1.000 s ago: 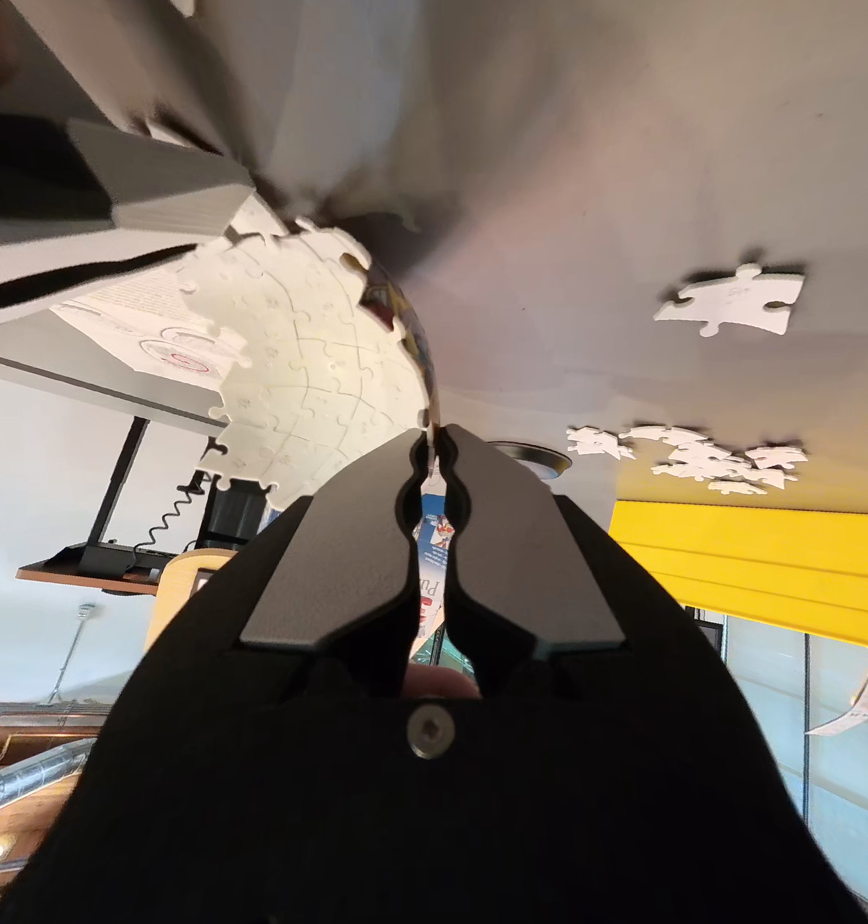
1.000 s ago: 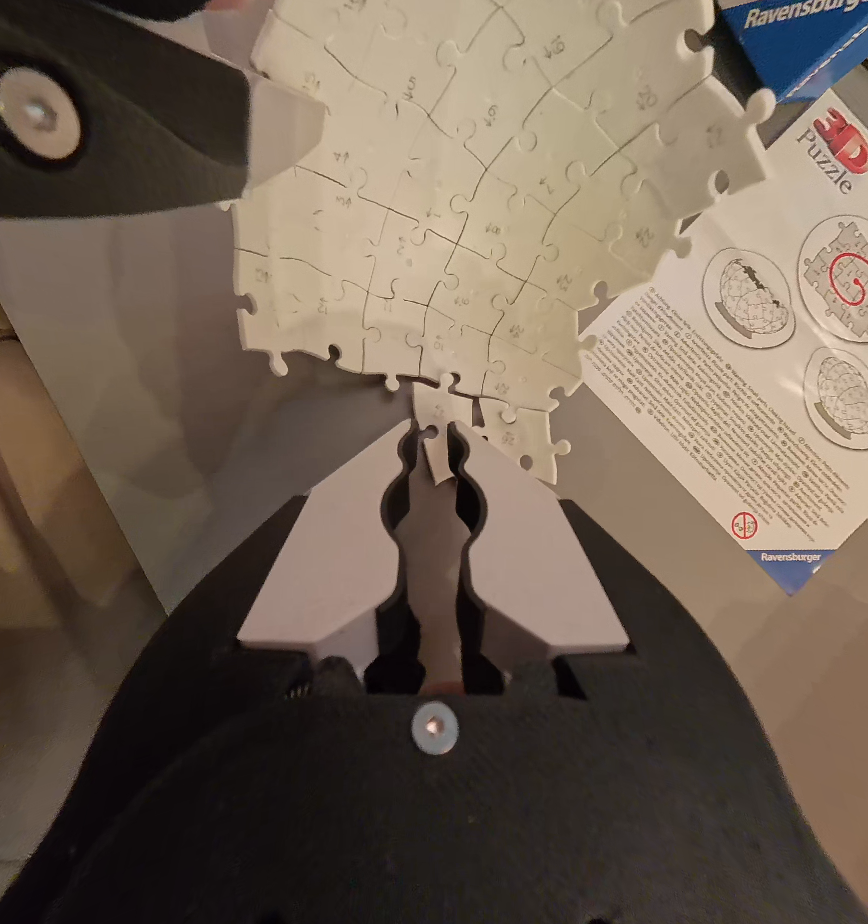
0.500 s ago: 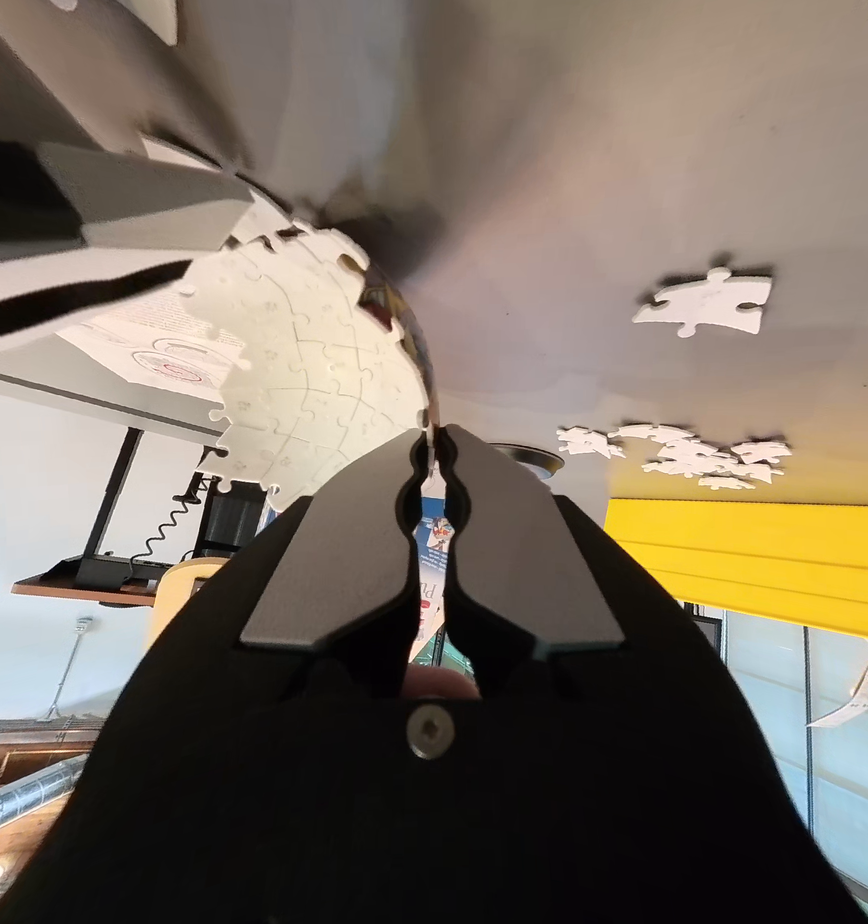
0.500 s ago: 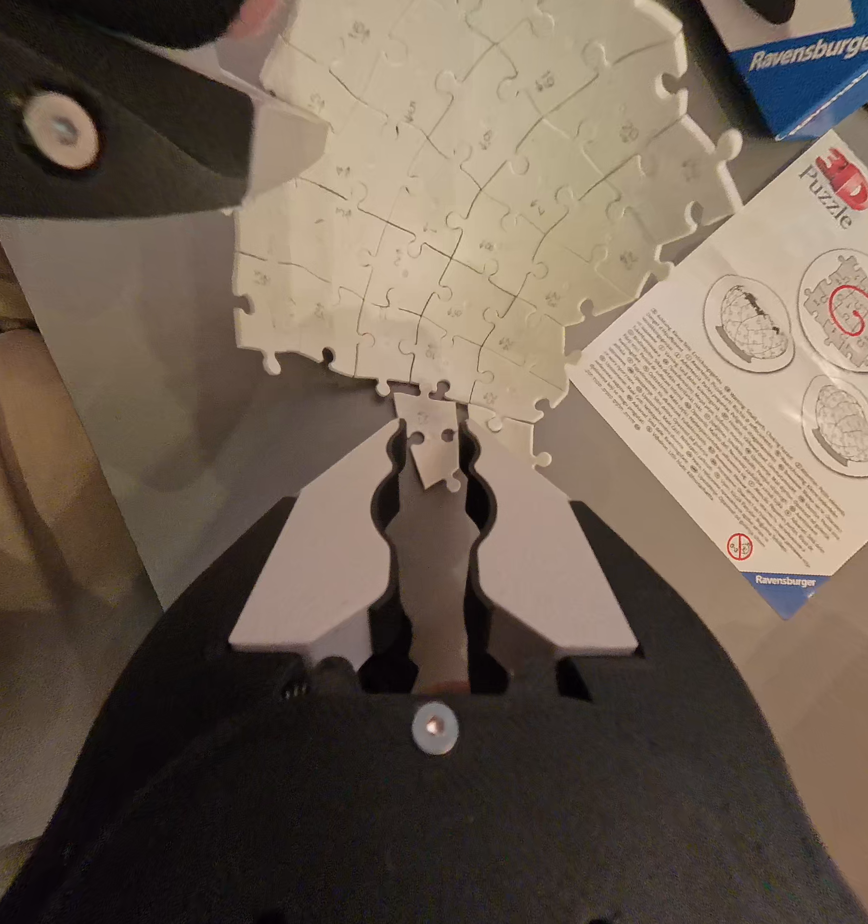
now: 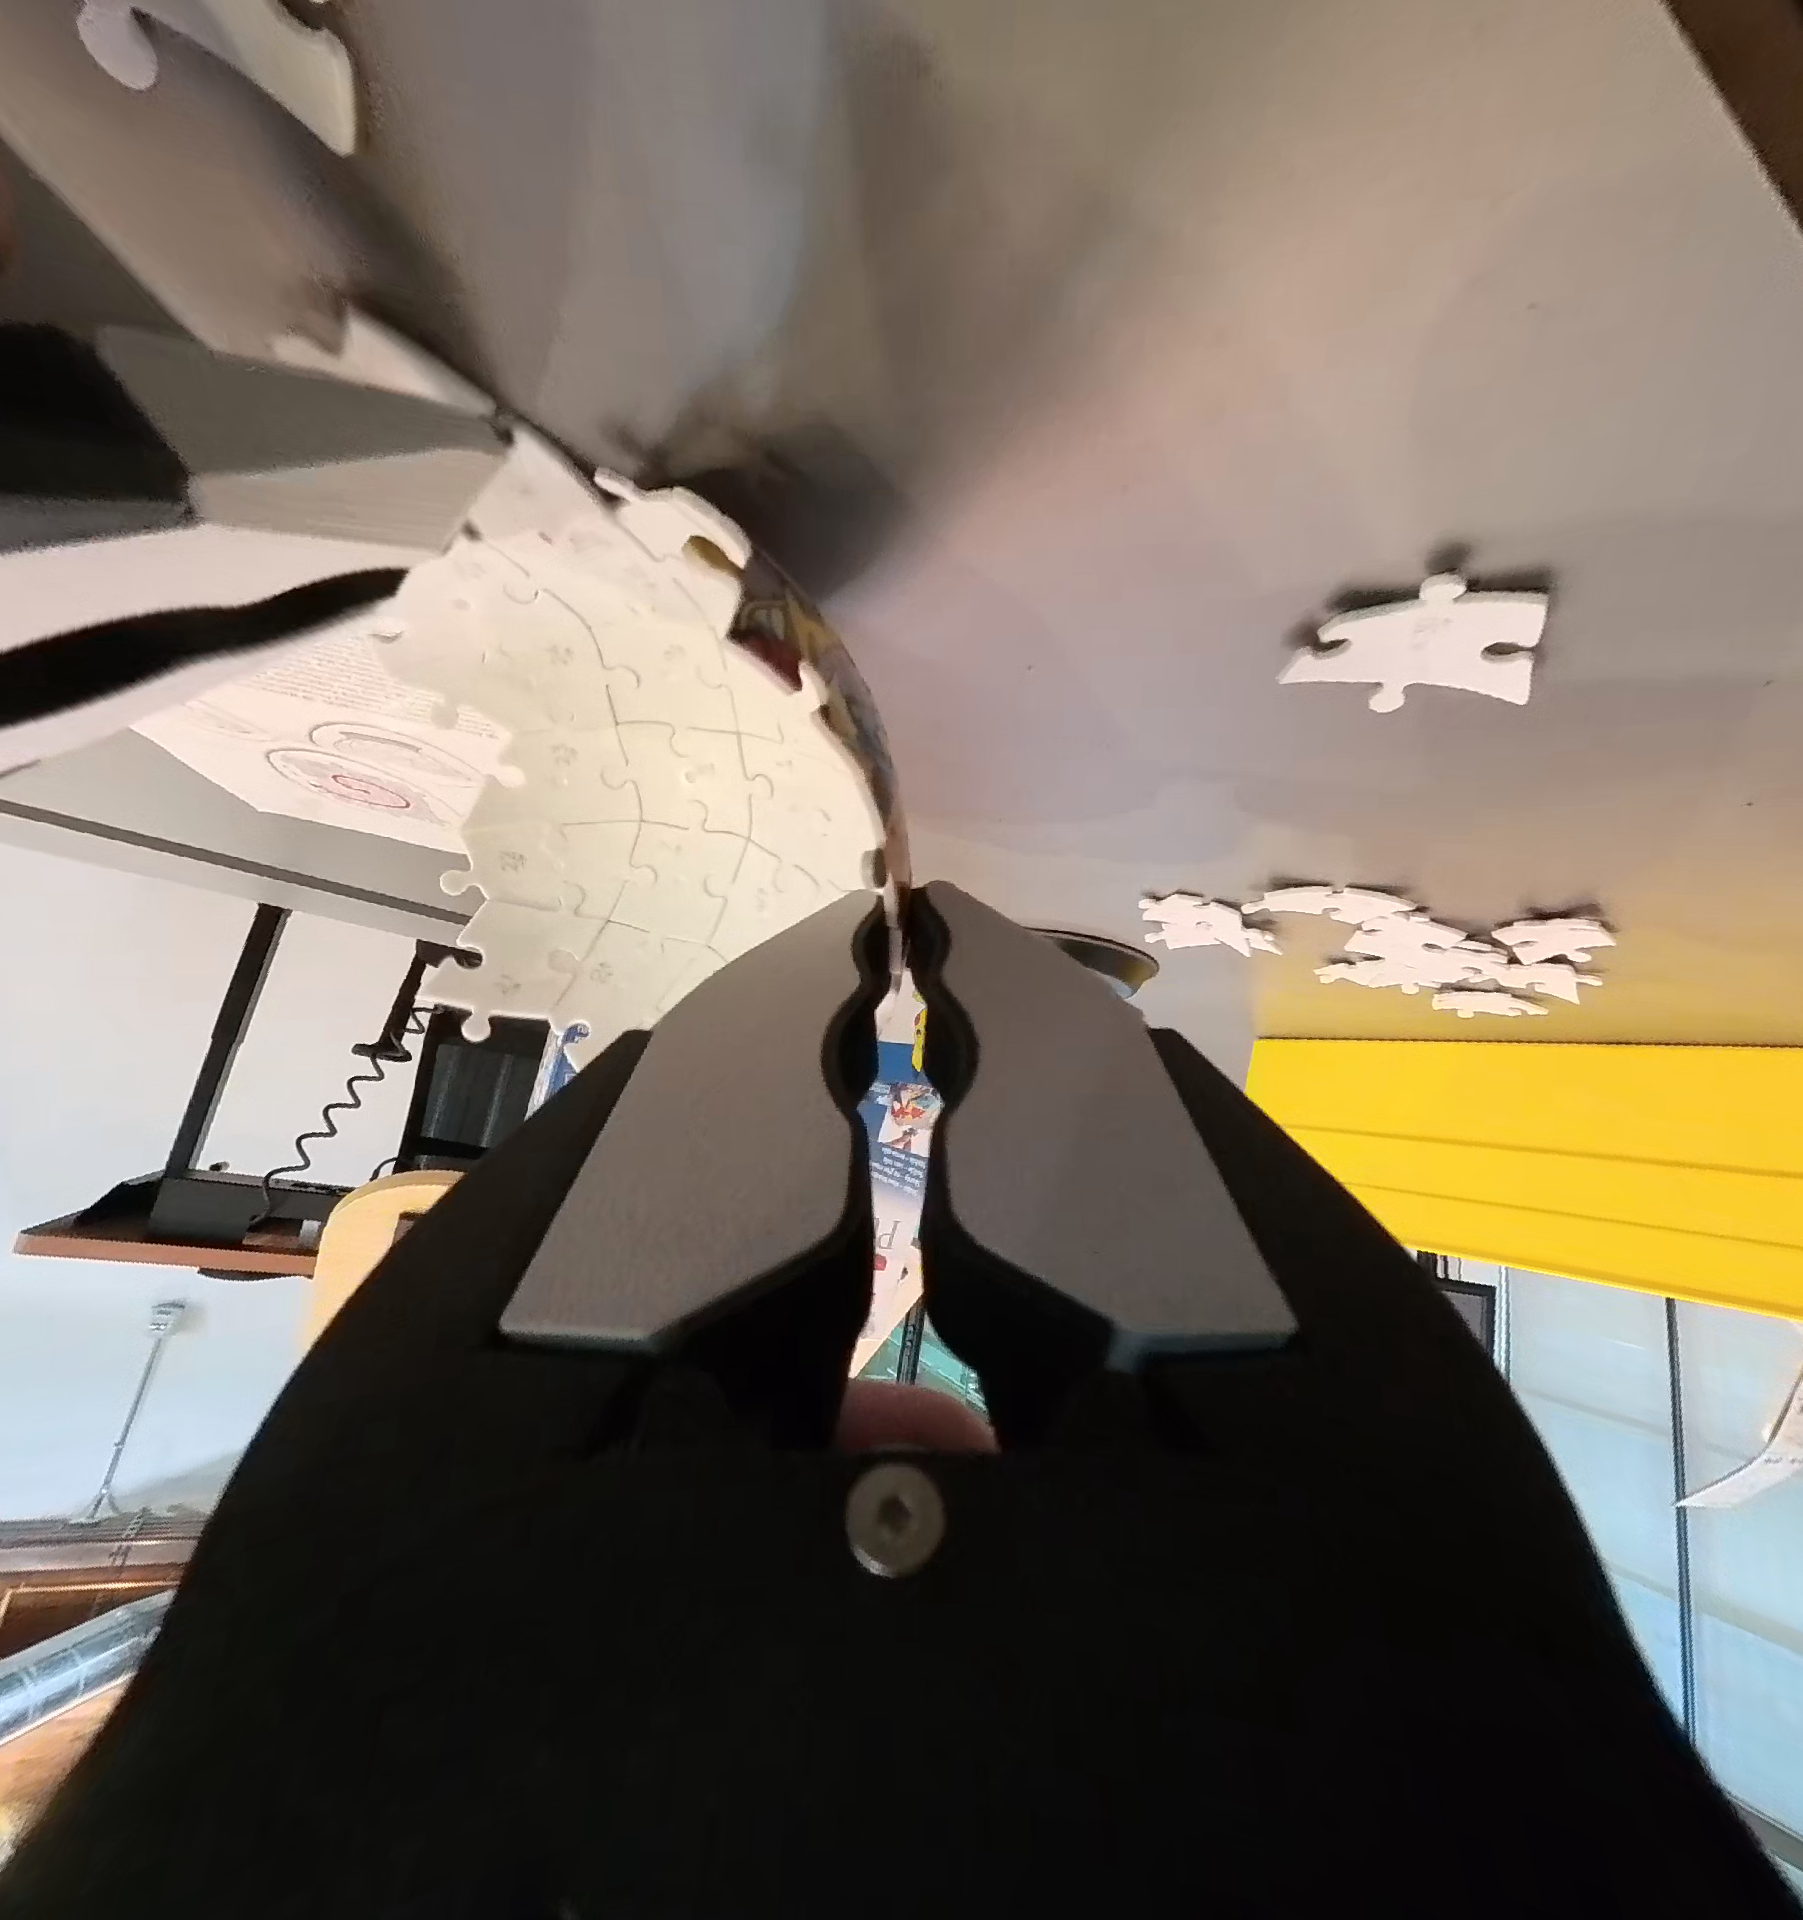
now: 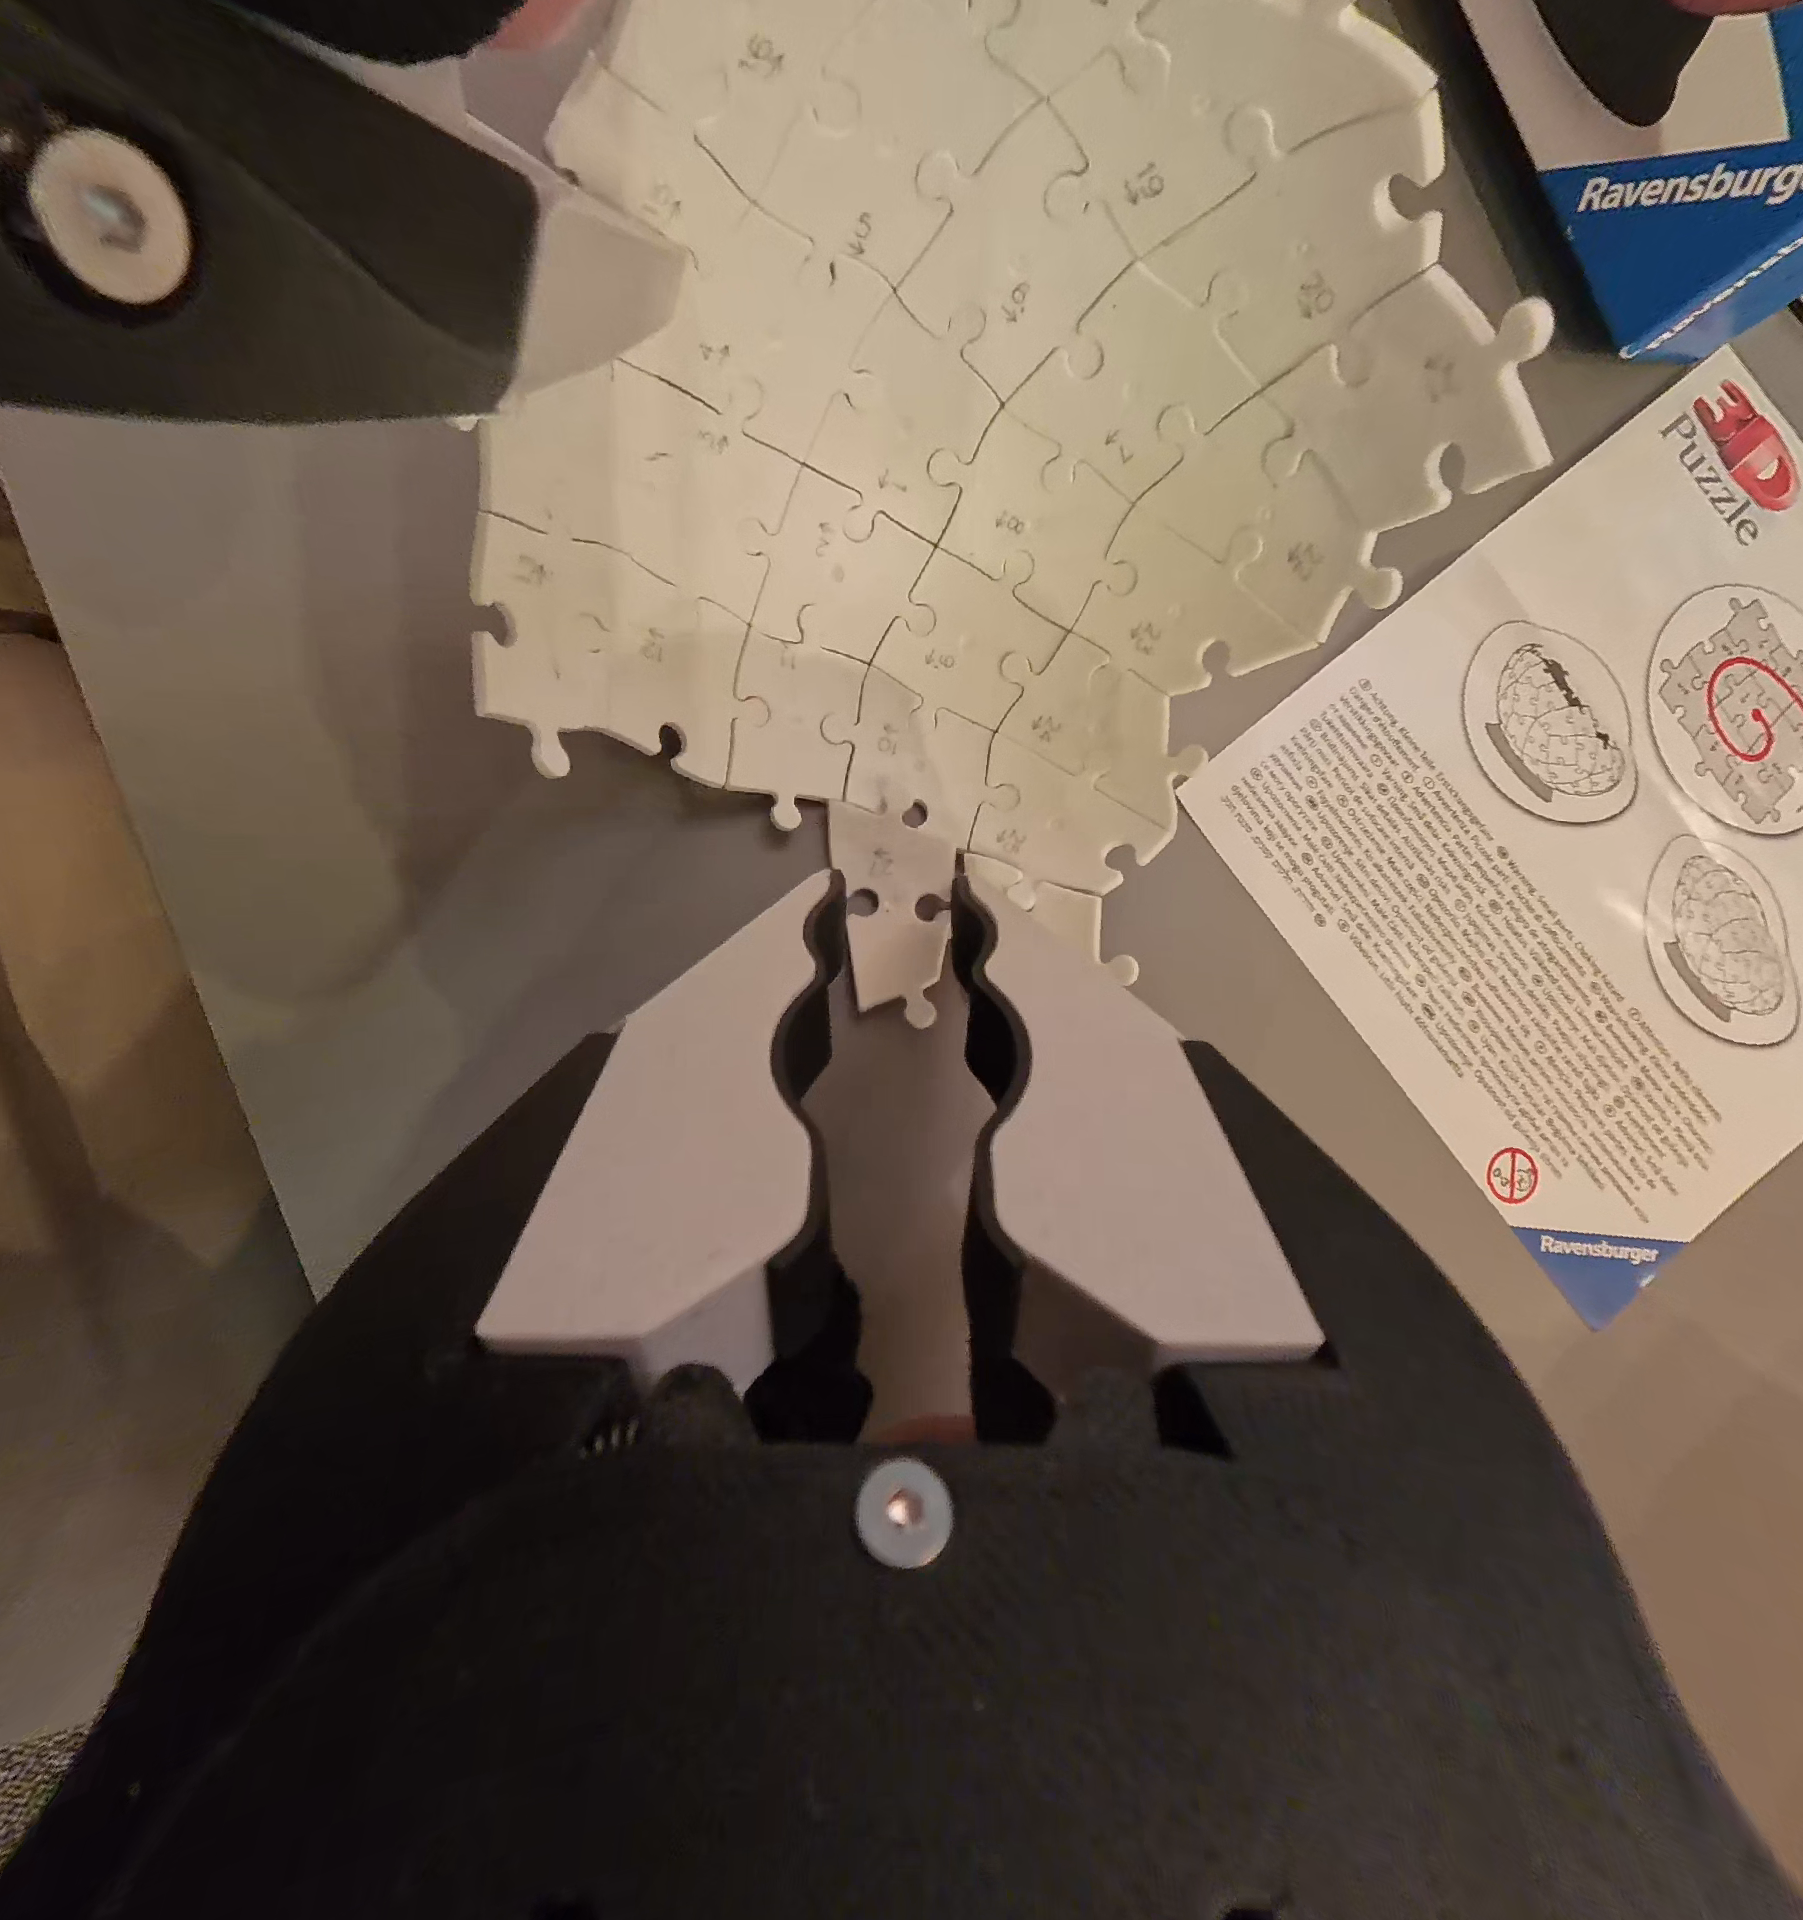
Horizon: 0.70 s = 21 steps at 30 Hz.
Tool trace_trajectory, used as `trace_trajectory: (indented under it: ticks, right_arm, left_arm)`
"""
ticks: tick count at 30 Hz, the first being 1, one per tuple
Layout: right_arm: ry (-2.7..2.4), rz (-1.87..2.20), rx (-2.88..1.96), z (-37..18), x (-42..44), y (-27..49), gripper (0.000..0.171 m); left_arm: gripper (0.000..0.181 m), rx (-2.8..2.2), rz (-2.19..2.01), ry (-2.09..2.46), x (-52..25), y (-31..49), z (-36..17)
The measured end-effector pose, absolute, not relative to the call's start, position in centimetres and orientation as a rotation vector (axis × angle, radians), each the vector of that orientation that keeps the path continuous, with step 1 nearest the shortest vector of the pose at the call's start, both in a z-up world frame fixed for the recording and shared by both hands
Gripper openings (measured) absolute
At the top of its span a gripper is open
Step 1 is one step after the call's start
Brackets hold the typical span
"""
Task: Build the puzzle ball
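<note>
Roughly a third of the curved white puzzle-ball shell is joined, w/ plenty left. Left gripper pinches the shell's rim; right gripper clamps one white loose piece against its lower edge. Beyond the shell: one single piece, one small pile.

A: The curved puzzle shell at upper centre is off-white inside, crossed by dark seam lines; in the left wrist view its outer edge shows yellow, red and dark print

B: And the loose piece at centre?

A: Pale white too. The leaflet at right is white with a red spiral and blue corner; the box upper right is blue. Table grey, right gripper black with light grey fingers
</note>
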State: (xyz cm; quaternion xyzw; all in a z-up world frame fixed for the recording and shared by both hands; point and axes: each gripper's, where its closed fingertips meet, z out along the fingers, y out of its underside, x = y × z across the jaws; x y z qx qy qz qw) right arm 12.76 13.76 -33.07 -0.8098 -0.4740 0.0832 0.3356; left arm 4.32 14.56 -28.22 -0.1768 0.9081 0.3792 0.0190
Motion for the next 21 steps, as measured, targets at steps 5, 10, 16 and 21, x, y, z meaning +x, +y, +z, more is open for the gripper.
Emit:
trace_trajectory:
  ticks: [5,10,16,21]
  right_arm:
    - [-1.241,0.19,-2.113,-33.2,13.0,13.6,0.009]
    - [-1.244,0.149,-2.106,-33.0,13.2,13.8,0.009]
    - [-1.243,0.131,-2.09,-32.8,13.1,14.1,0.01]
    - [-1.253,0.202,-2.065,-32.3,12.5,13.5,0.007]
  left_arm:
    - [0.002,-0.551,1.17,2.823,4.3,14.5,-28.3]
    - [0.002,-0.55,1.164,2.828,4.2,14.3,-28.3]
    - [0.002,-0.551,1.164,2.828,4.2,14.3,-28.3]
    - [0.002,-0.552,1.165,2.831,4.2,14.1,-28.3]
